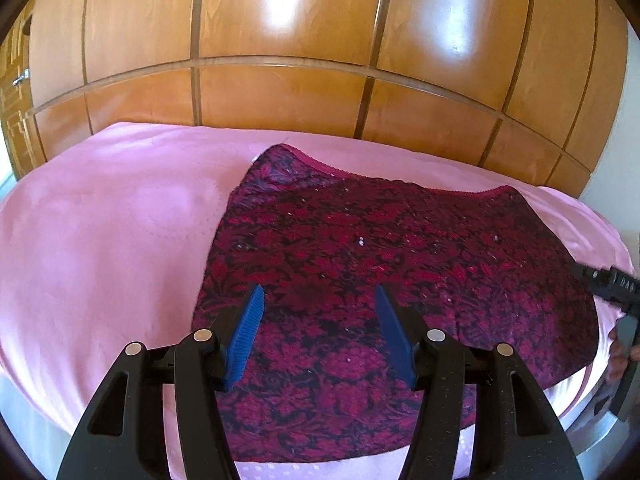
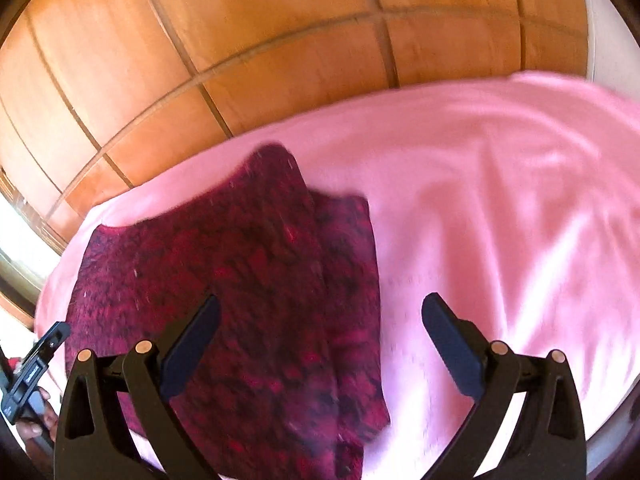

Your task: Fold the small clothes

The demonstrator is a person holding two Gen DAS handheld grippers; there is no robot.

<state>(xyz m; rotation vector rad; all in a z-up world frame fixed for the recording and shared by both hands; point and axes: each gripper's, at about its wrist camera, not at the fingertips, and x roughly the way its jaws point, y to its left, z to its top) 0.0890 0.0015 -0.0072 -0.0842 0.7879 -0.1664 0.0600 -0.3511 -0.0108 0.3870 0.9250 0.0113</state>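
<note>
The dark red garment [image 1: 360, 280] lies flat on the pink sheet [image 1: 100, 240], its trimmed edge at twelve o'clock. Both the left gripper [image 1: 320, 332] and the right gripper [image 2: 320, 344] hover spread and empty. I'd pinch matching corners, lift evenly, then lay the halves edge to edge.

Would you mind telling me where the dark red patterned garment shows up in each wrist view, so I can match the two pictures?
Left wrist view: the dark red patterned garment fills the centre and right, under the left gripper.
Right wrist view: it lies in the left and lower centre, blurred, mostly left of the right gripper.
Shared landmark: the pink bedsheet beneath it, backed by wooden panelling.
</note>
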